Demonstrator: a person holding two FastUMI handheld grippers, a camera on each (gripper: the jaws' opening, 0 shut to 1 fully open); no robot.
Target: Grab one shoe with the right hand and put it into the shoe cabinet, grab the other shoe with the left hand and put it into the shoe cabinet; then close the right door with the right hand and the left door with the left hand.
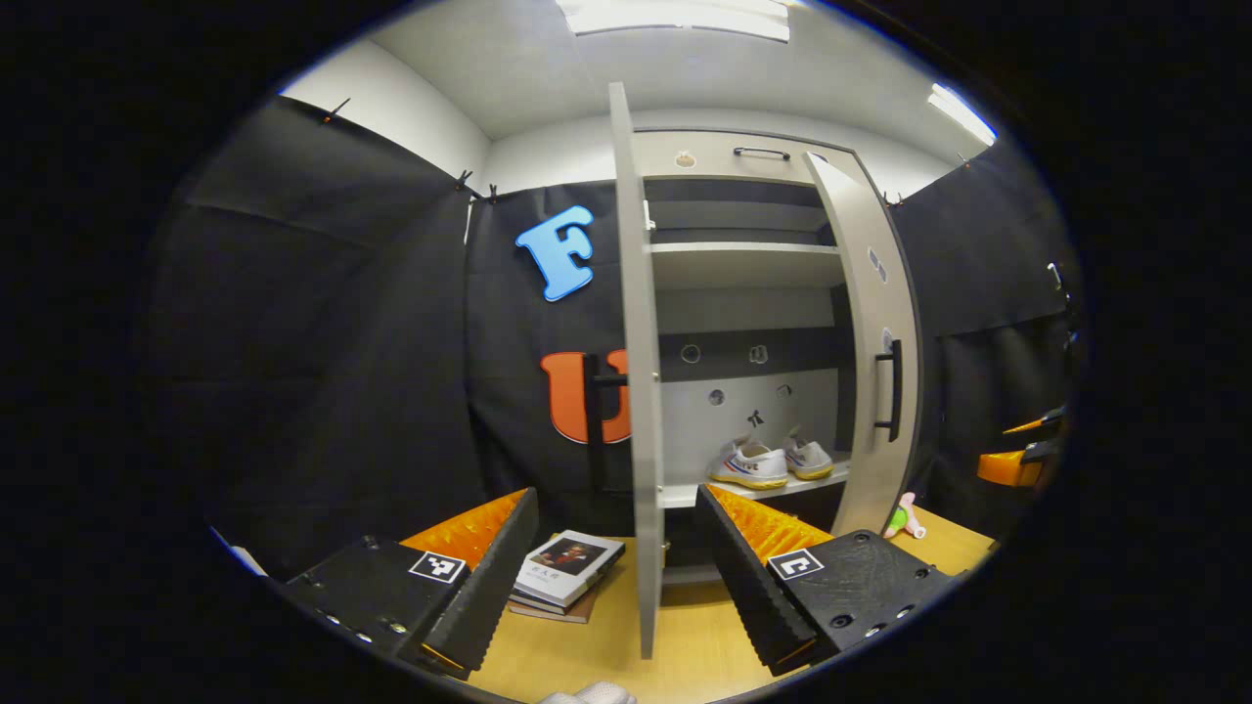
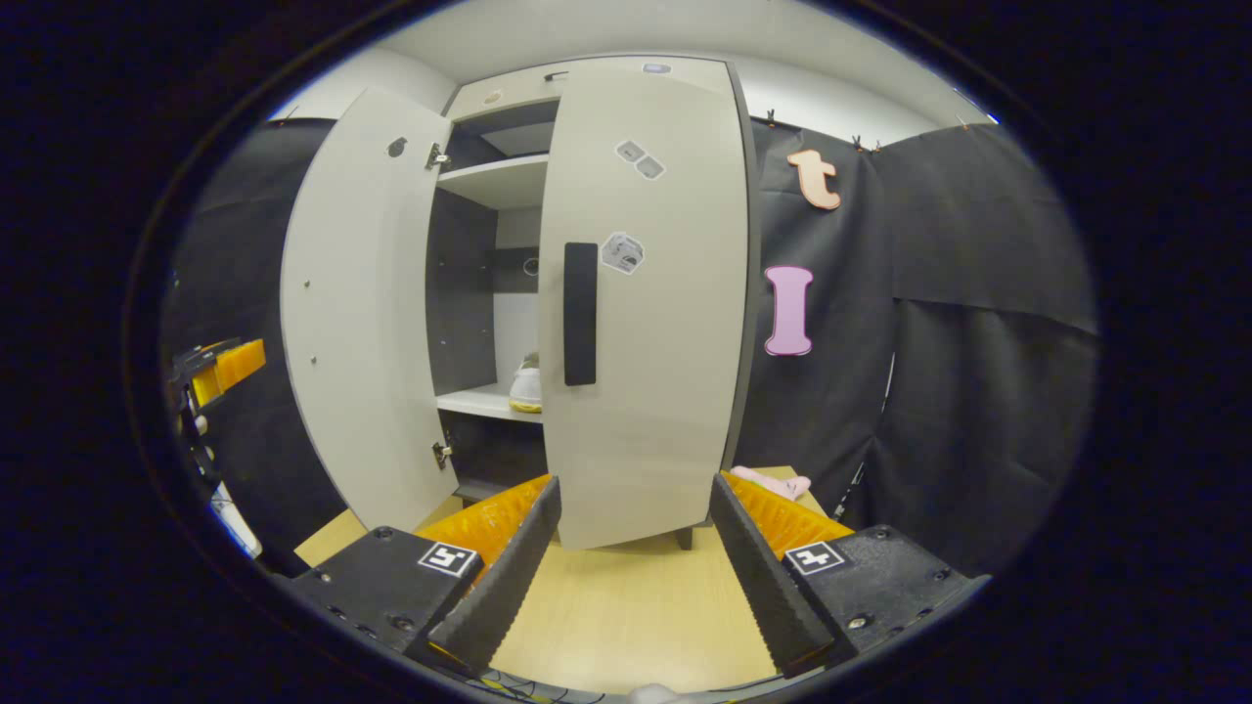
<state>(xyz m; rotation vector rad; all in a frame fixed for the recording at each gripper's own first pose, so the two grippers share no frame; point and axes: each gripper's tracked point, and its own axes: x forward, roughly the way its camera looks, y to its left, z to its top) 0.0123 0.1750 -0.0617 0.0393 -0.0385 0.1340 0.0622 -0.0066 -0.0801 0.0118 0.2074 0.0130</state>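
1. Both shoes (image 1: 768,462) sit side by side on the low shelf (image 1: 685,494) inside the shoe cabinet (image 1: 743,264), toes toward the left. Judgement: the two placing steps are done; the doors remain.
2. Right door (image 2: 646,293): partly swung in and not yet shut. In the right gripper view a gap at its left edge shows the shelf and the heel of one shoe (image 2: 526,386). The door's dark handle (image 2: 580,313) faces this camera.
3. Left door (image 1: 641,372): wide open, seen nearly edge-on in the left gripper view, standing out toward the near side of the tabletop (image 1: 685,636).
4. Right gripper (image 2: 636,548): jaws spread wide, nothing between them. It sits low in front of the right door's bottom edge, aimed at the panel. Judgement: placed there to push the door the rest of the way, which needs no grasp.
5. Left gripper (image 1: 616,557): jaws also spread wide and holding nothing. The left door's edge lies between the two fingers in this view, farther off; I cannot tell whether anything touches it. Judgement: it waits there for its own door.
6. Other items: a small stack of books (image 1: 562,572) on the tabletop just left of the open left door, and a green and pink object (image 1: 905,516) near the right door's foot. Judgement: the books are near the left door's swing, but probably outside it.
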